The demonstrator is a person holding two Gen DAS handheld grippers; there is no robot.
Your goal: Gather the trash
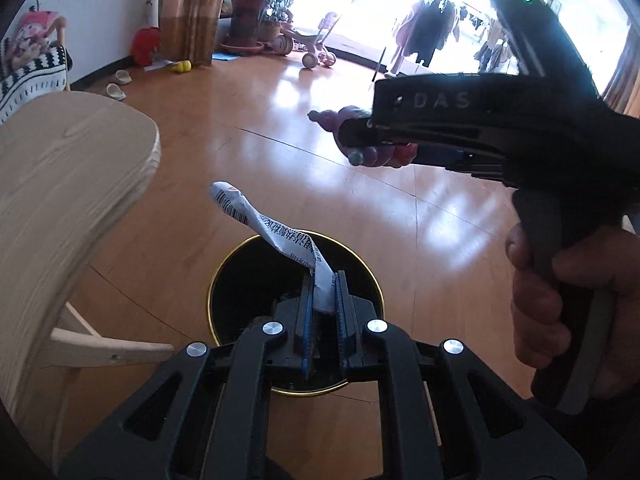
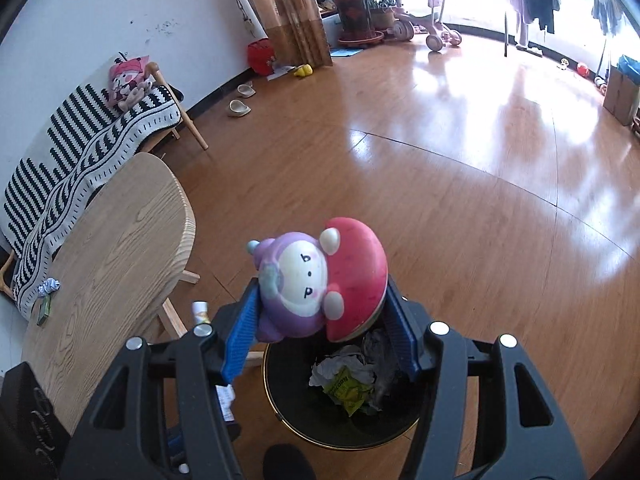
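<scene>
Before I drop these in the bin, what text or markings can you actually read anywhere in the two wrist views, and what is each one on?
"DAS": raised letters on the side of the right gripper.
Printed characters and a barcode on the paper wrapper held in the left gripper: too distorted to read.
Dark print on the yellow-green packet inside the trash bin: too blurred to read.
Toy figure: only a drawn face, no text.
</scene>
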